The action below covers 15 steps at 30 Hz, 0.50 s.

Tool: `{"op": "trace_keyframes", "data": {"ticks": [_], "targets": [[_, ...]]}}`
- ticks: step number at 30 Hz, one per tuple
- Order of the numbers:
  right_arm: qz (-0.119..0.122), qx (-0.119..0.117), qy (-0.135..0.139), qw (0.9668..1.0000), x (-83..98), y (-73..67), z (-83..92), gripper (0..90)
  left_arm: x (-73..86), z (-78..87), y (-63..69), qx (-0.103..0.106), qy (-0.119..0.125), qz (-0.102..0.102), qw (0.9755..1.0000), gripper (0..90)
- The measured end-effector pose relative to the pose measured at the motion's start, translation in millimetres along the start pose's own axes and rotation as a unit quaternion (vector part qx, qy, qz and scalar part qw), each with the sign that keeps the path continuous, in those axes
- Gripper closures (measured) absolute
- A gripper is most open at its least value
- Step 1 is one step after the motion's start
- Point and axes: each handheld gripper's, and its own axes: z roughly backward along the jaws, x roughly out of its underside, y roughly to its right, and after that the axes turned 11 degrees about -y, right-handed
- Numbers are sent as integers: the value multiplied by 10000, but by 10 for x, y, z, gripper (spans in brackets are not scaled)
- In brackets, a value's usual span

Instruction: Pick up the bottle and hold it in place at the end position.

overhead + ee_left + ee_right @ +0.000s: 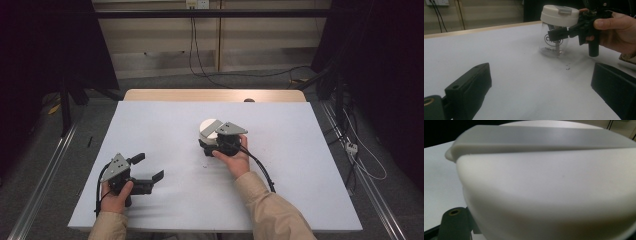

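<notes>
Nearest us, our left gripper [149, 169] rests low on the white table [150, 125], jaws spread and empty, kept clear as a spare. Farther out, mid-table, our right gripper [554, 33] reaches the clear jar [552, 47] that stands upright there, its jaws about the glass just under the white lid [559, 15]; whether they clamp yet we cannot tell.

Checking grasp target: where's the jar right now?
In the high view the clear jar with the white lid stands just right of the table's centre, between the right gripper's jaws; the left gripper sits apart, near-left.
</notes>
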Motion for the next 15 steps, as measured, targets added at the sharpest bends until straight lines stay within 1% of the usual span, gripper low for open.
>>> {"op": "trace_keyframes", "data": {"ticks": [3,4,9,11,12,15], "targets": [[3,-2,4,10000,1,1,-2,185,-42,-33,11,4,19,14,10000,28],[-3,-6,-2,10000,0,1,-1,185,-55,-46,17,24,53,53,10000,28],[-2,-9,-9,10000,-1,2,-1,185,-130,-99,25,36,103,67,9999,28],[1,-5,-4,10000,-1,0,-3,186,-154,-121,28,-1,107,84,9999,30],[2,-6,-6,10000,-1,1,-4,186,-166,-133,28,-16,98,126,9999,30],[4,-16,-1,10000,-1,3,-5,186,-188,-164,22,-21,99,179,9998,30]]}}
